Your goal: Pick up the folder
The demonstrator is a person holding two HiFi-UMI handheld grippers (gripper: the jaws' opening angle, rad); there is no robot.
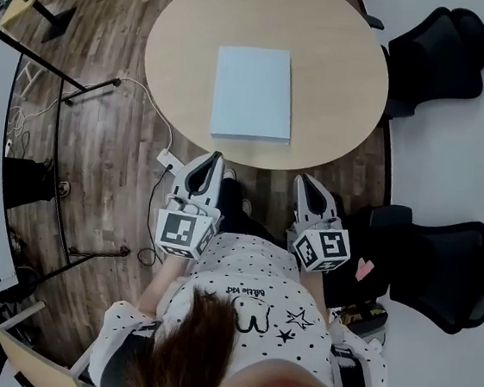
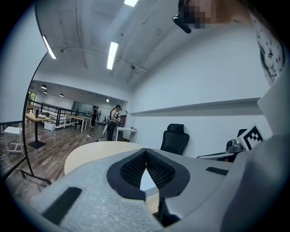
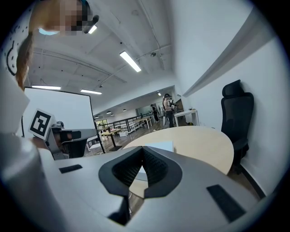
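Note:
A pale blue folder [image 1: 253,92] lies flat on the round wooden table [image 1: 342,78], near its front edge. My left gripper [image 1: 217,157] hangs just short of the table's near edge, shut with nothing in it. My right gripper [image 1: 300,179] is level with it to the right, also shut and empty. Both point toward the table and stand apart from the folder. In the left gripper view the tips [image 2: 146,150] meet, and a strip of the folder [image 2: 147,179] shows below them. In the right gripper view the folder [image 3: 158,146] lies beyond the shut jaws [image 3: 143,148].
Black office chairs stand right of the table [image 1: 436,54] and beside me [image 1: 446,272]. A cable and power strip [image 1: 166,159] lie on the wood floor at left, by a black stand's legs [image 1: 71,91]. People stand far off in the room [image 2: 113,118].

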